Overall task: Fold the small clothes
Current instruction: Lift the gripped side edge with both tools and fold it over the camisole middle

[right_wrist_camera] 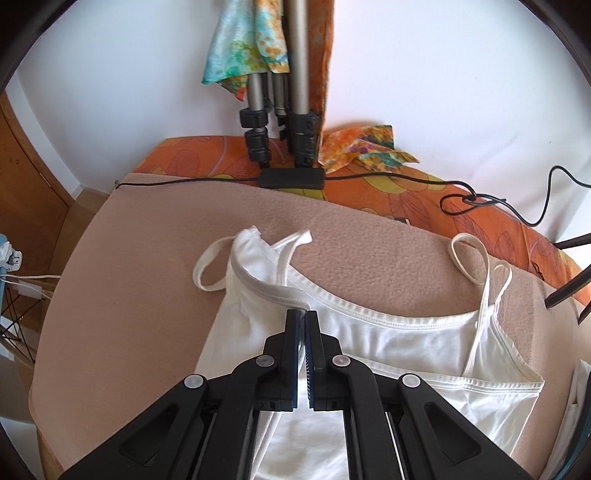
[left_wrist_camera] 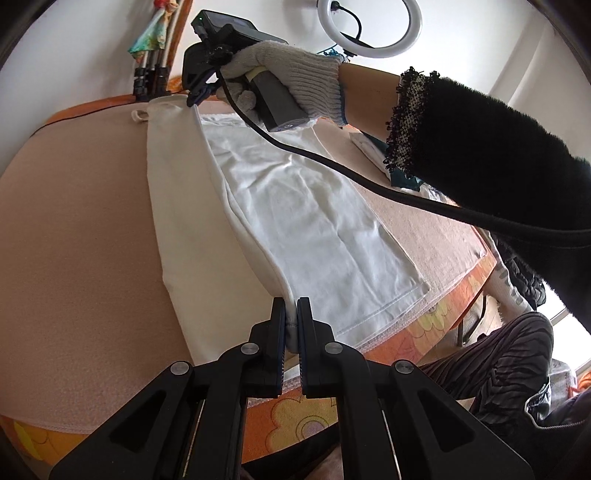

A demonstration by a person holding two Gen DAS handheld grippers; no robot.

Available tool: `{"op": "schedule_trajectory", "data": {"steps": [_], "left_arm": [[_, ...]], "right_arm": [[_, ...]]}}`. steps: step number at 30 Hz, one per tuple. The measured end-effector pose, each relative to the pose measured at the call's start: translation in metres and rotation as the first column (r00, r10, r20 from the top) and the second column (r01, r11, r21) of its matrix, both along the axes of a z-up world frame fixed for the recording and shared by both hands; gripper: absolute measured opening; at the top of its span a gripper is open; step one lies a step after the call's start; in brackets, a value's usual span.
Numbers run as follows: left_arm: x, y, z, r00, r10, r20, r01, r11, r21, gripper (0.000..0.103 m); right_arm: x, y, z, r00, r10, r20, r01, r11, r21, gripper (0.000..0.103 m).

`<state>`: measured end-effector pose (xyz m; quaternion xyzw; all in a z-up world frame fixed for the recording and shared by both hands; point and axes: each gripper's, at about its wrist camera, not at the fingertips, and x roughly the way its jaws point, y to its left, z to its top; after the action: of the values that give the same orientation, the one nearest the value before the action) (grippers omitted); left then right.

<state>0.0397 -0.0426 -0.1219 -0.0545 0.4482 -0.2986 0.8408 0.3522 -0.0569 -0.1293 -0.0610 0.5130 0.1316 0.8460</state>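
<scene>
A white strappy top (left_wrist_camera: 303, 218) lies on a beige blanket (left_wrist_camera: 74, 229), one long side lifted into a fold. My left gripper (left_wrist_camera: 291, 310) is shut on the hem corner of that lifted edge. My right gripper (left_wrist_camera: 194, 101), held in a gloved hand, pinches the other end of the same edge near the neckline. In the right wrist view the top (right_wrist_camera: 406, 347) shows its neckline and thin straps (right_wrist_camera: 476, 332), and my right gripper (right_wrist_camera: 307, 317) is shut on the folded neckline edge.
Tripod legs (right_wrist_camera: 280, 122) and a black cable box (right_wrist_camera: 291, 179) stand at the far edge on an orange floral cover (right_wrist_camera: 406, 188). A ring light (left_wrist_camera: 369, 26) is on the wall. More folded cloth (left_wrist_camera: 373, 147) lies under my right forearm. The person's knees (left_wrist_camera: 509, 354) are at the near right.
</scene>
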Motion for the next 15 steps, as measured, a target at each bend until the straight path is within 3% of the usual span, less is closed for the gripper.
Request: {"op": "schedule_trajectory", "data": {"steps": [11,13,15], "left_arm": [[0.003,-0.020,-0.018,0.997,-0.061,-0.057,0.063,0.997,0.048,0.005],[0.004,-0.023,-0.022,0.993,-0.073,-0.092,0.078,0.995,0.056,0.014],[0.002,-0.027,-0.023,0.990,-0.093,-0.102,0.098,0.994,0.051,0.016]], "right_arm": [[0.003,-0.020,-0.025,0.999,-0.027,-0.022,0.027,1.000,0.002,0.000],[0.003,-0.020,-0.028,0.999,-0.023,-0.029,0.023,1.000,0.003,0.000],[0.004,-0.019,-0.028,1.000,-0.020,-0.024,0.019,1.000,-0.012,0.003]]}}
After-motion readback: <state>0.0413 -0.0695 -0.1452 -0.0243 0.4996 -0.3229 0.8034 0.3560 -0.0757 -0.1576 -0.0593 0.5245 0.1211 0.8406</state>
